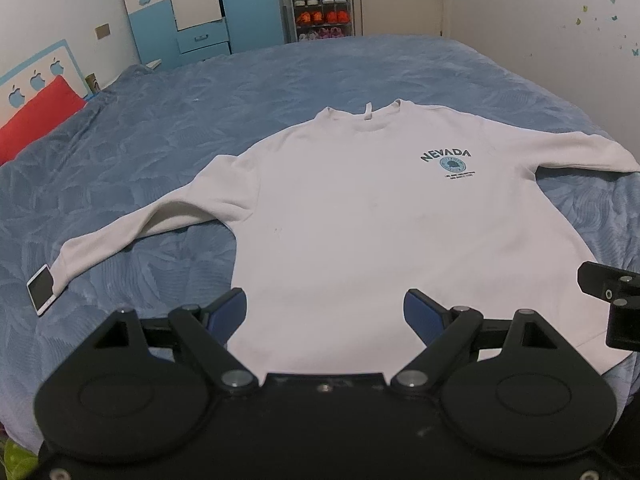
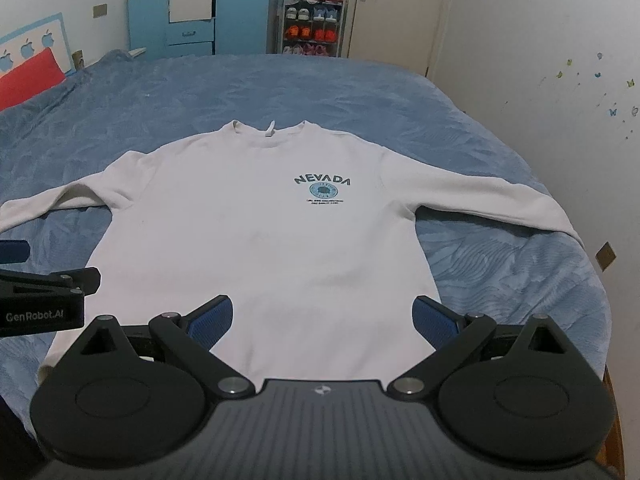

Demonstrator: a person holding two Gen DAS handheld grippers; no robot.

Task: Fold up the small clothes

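Note:
A white long-sleeved sweatshirt (image 1: pixel 360 216) with a "NEVADA" print lies flat and face up on the blue bedspread (image 1: pixel 160 140), sleeves spread out to both sides. It also shows in the right wrist view (image 2: pixel 256 232). My left gripper (image 1: pixel 325 312) is open and empty, above the hem near the shirt's left side. My right gripper (image 2: pixel 322 320) is open and empty, above the hem near the middle. Each gripper shows at the edge of the other's view.
A white phone (image 1: pixel 41 289) lies on the bed at the left cuff. A red pillow (image 1: pixel 36 120) sits at the far left by the headboard. A blue wardrobe (image 1: pixel 188 8), a shoe rack (image 1: pixel 320 8) and a door (image 2: pixel 394 12) stand beyond the bed.

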